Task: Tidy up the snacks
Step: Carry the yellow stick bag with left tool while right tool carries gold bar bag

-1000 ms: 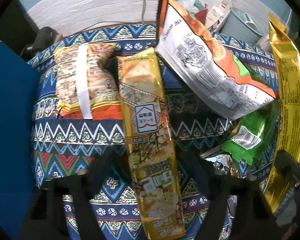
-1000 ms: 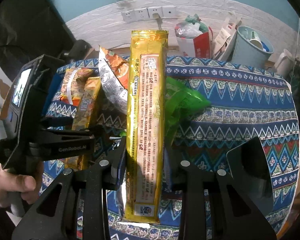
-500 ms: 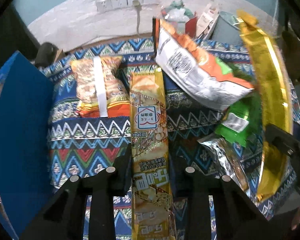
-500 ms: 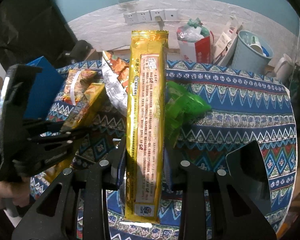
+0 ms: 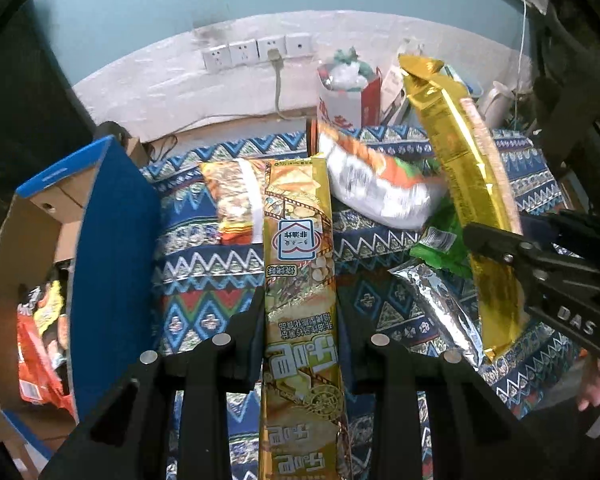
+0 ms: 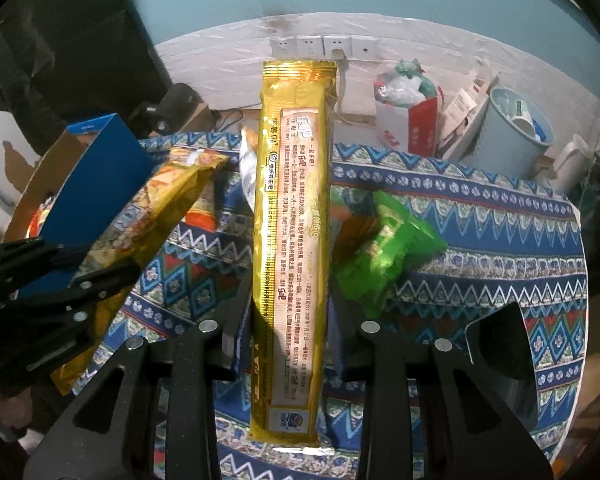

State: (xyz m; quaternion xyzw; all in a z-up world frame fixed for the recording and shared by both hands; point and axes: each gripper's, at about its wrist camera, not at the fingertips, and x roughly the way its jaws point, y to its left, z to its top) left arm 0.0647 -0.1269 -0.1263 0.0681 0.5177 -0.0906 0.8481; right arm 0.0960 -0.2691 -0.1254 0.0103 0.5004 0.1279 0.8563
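Two long snack packs are held up over the desk (image 6: 500, 216), one per gripper. The left gripper (image 5: 300, 320) has its jaws clenched on a yellow cracker pack (image 5: 300, 248) w/ a printed front, gripped partway along its length, far end pointing toward the wall. The right gripper (image 6: 288, 312) has its jaws clamped on a gold foil pack (image 6: 292, 216), text side facing the right wrist cam, standing near upright. In the left wrist view the gold foil pack (image 5: 472, 200) rises at right, pinched by the right gripper (image 5: 500, 248). Between the two packs, on the patterned cloth, lie an orange-and-white bag (image 5: 376, 184), a green bag (image 5: 440, 240) and a silver foil pouch (image 5: 440, 312). An orange-yellow bag (image 5: 236, 204) lies just left of the cracker pack's far end. At far left stands a blue cardboard box (image 5: 112, 248), open, w/ red and yellow packets (image 5: 40, 344) inside. Wall sockets (image 6: 324, 45), a light-blue bin (image 6: 512, 136) and a red-and-white bag (image 6: 408, 116) sit behind the desk.
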